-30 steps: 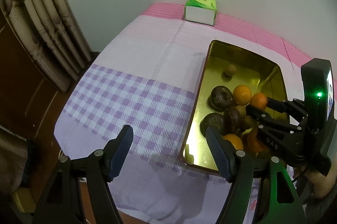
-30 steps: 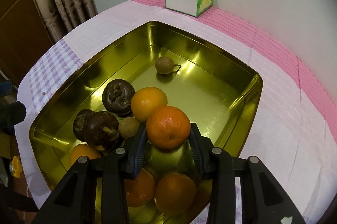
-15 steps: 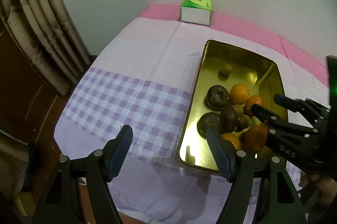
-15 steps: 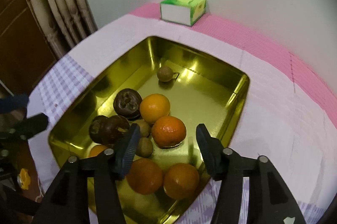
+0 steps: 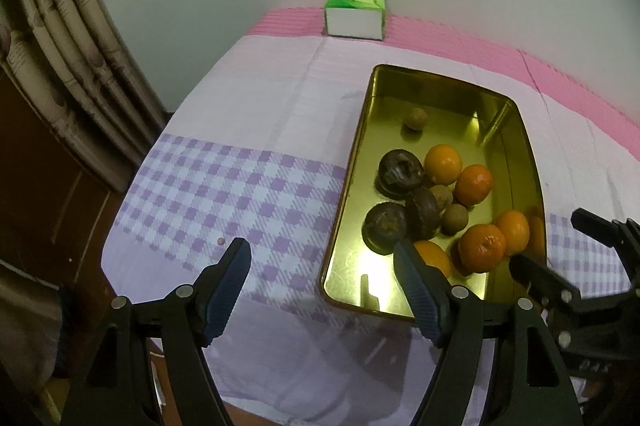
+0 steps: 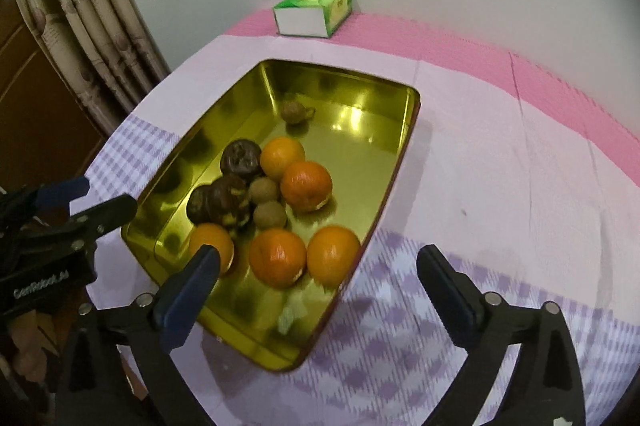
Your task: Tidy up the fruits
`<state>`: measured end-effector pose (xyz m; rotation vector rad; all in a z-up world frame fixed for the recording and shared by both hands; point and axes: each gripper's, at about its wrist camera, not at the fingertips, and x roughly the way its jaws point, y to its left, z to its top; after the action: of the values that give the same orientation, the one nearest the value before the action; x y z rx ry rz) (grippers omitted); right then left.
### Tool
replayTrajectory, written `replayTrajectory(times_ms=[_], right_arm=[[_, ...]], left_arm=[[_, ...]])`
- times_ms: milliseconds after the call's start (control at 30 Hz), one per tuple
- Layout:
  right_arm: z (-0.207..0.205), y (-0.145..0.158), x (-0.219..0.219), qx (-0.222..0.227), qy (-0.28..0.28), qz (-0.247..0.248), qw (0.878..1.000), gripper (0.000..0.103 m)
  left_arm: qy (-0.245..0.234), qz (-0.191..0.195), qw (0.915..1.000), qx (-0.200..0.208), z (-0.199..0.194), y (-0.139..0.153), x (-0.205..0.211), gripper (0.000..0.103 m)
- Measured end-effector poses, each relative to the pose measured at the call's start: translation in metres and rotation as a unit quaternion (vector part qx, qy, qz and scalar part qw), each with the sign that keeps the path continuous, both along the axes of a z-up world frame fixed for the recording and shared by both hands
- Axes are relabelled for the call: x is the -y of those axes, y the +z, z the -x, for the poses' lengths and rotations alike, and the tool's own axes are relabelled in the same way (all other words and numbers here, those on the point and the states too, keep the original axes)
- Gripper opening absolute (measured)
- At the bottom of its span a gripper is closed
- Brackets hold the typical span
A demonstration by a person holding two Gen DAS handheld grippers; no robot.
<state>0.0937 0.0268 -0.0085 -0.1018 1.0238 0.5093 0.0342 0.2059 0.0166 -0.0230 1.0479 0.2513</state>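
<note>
Covering the desk [image 5: 248, 129], we see a soft cloth [image 6: 500, 153], pink-striped far off and lilac-checked near us, with bare room on both sides of the shiny gold metal tray [image 6: 248, 93]. Its raised rim holds smooth round oranges [image 6: 306, 185], wrinkled dark fruits [image 6: 241, 157] and small brown ones [image 6: 270, 214]. Our left hand-held gripper [image 5: 320, 286] hangs half-spread and empty; our right hand-held gripper [image 6: 316, 290] is opening wide, nothing between its blue pads.
</note>
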Motion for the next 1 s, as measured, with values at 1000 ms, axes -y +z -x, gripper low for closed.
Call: replayTrajectory(times_ms=[1000], right_arm=[[0.02,0.0,-0.01,0.017,0.025,0.035,0.999,0.102]], left_arm=[[-0.021,-0.024,0.9995,-0.007,0.0,-0.007,0.013,0.075]])
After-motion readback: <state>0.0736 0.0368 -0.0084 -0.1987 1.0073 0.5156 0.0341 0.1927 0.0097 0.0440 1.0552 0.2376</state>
